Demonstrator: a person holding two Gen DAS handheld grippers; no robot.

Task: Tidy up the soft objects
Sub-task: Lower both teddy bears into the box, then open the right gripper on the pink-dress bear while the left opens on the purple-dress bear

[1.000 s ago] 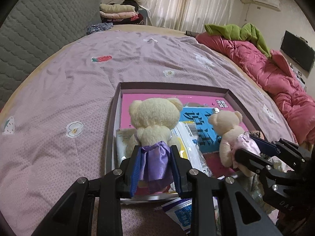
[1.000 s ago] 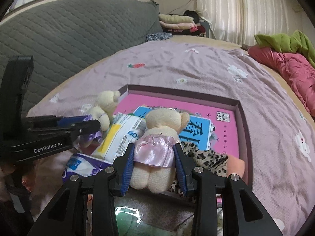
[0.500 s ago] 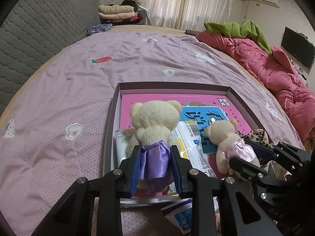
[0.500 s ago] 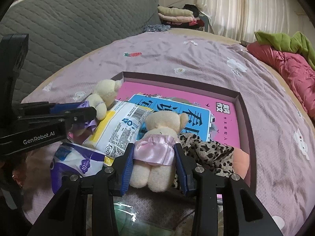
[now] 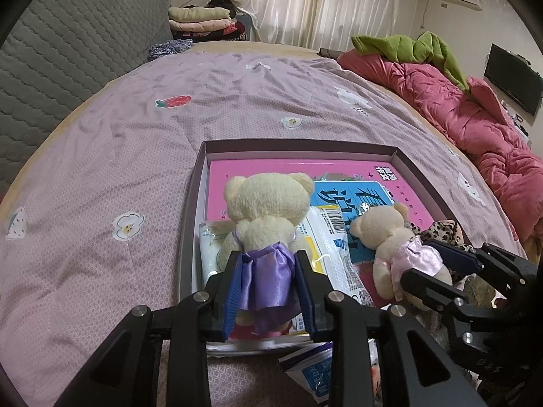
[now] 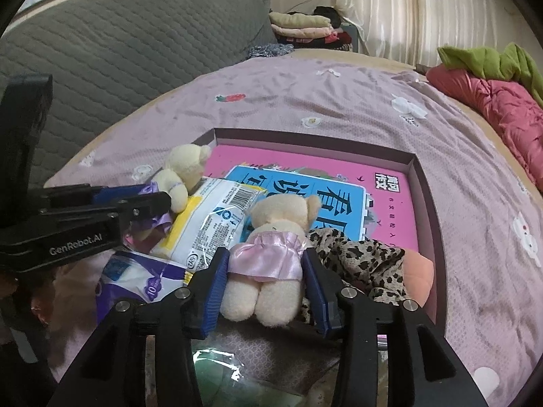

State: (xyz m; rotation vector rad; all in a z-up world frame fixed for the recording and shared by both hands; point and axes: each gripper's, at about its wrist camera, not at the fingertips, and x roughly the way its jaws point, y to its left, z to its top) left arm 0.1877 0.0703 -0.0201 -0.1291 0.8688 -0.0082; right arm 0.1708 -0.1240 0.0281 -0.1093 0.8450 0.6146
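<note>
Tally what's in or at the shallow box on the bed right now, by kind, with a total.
Teddy bears: 2, purple-skirted bear in the left gripper, pink-skirted bear in the right gripper
Plastic-wrapped packs: 2, yellow-and-white pack, purple-and-white pack
Books: 2, pink book, blue book
Leopard-print cloth: 1
Total: 7

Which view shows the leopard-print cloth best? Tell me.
The right wrist view. There the leopard-print cloth lies spread in the box, beside the pink-skirted bear held in the right gripper. The left wrist view shows only a bunched edge of it behind that gripper.
</note>
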